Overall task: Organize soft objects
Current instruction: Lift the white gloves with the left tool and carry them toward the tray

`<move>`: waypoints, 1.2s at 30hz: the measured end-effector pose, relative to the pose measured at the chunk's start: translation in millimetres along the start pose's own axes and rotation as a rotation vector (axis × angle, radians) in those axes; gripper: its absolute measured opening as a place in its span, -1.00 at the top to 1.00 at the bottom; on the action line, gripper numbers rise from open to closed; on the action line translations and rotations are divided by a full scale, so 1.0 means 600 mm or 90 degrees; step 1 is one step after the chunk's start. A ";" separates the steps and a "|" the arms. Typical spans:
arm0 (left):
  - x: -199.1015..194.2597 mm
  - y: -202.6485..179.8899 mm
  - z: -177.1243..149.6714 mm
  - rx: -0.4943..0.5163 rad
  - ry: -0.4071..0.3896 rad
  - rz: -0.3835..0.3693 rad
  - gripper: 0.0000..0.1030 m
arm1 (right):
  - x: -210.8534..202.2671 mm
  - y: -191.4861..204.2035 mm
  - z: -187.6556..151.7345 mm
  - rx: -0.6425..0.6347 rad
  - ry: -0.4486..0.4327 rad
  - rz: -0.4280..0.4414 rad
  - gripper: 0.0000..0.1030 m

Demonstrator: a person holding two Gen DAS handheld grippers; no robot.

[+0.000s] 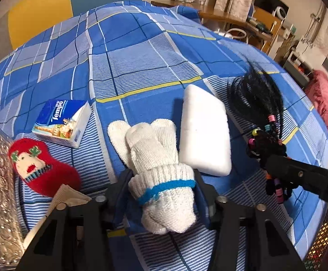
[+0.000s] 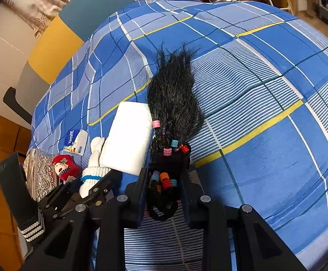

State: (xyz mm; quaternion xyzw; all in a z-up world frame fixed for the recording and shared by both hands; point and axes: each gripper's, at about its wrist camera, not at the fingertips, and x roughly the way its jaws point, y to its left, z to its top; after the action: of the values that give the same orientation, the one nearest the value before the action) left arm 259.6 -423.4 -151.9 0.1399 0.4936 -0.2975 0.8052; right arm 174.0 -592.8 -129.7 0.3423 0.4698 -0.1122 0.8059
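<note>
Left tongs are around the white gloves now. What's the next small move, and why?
Probably close the left tongs on the gloves: the rolled cuff sits between the fingers, yet a gap shows on the right side. The right tongs are already shut on the hair bundle, so leave them.

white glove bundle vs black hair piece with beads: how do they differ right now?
The white glove bundle is knit, with a blue cuff stripe; the black hair piece is loose strands tied with coloured beads. The glove bundle lies between the left gripper's jaws, its cuff right against them; the right gripper is shut on the hair piece's beaded end. Both lie on the blue plaid bedsheet, flanking the white foam block.
</note>
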 end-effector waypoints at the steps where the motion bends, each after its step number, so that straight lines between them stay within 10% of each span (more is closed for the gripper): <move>1: -0.002 0.001 -0.002 0.001 -0.006 -0.003 0.09 | 0.000 0.000 0.000 -0.002 0.000 -0.001 0.48; 36: -0.216 0.079 -0.204 -0.099 -0.102 -0.126 0.26 | 0.035 0.022 0.001 -0.045 -0.002 -0.055 0.48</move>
State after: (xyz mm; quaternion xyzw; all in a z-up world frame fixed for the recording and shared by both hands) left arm 158.3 -278.9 -99.5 0.0033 0.4611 -0.3465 0.8169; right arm 192.1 -580.3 -141.2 0.2929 0.4864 -0.1307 0.8128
